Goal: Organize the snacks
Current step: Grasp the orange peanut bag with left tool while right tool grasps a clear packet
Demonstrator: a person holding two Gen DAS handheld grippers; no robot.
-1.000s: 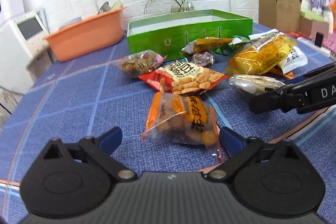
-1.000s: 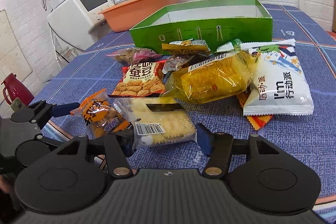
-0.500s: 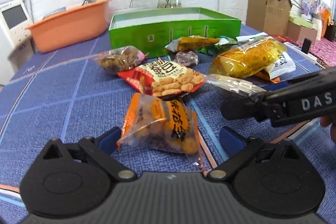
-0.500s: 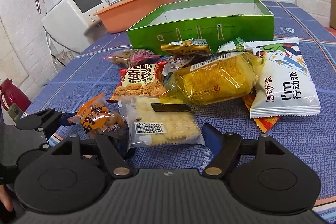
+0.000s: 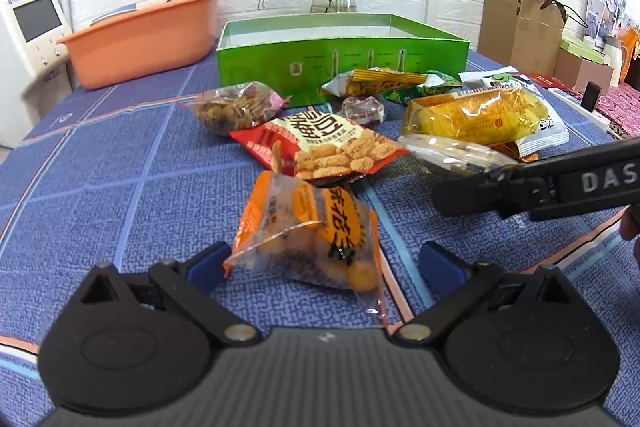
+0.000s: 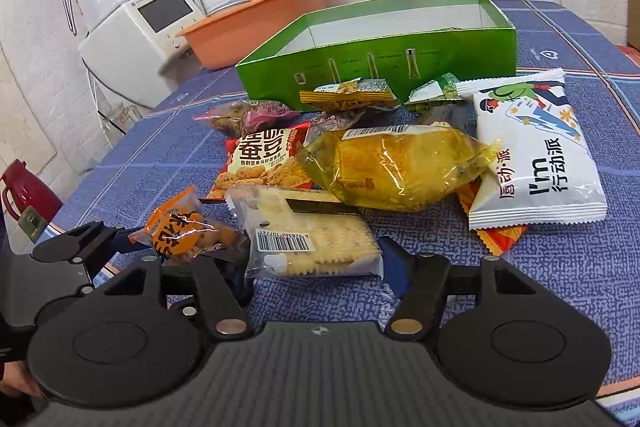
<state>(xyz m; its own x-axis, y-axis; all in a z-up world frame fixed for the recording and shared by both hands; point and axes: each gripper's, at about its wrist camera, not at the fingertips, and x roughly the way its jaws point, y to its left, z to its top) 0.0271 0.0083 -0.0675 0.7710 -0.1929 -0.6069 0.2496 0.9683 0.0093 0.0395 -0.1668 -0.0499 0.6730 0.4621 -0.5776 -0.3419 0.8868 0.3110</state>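
Left gripper [image 5: 320,267], held low over the table, jaws spread, straddles the orange snack bag [image 5: 308,235]. Right gripper [image 6: 316,267], jaws spread, brackets the cracker pack [image 6: 312,235]. Beyond: green box [image 6: 376,67].

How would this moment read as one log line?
left gripper: open around orange bag | right gripper: open around cracker pack | green box: empty
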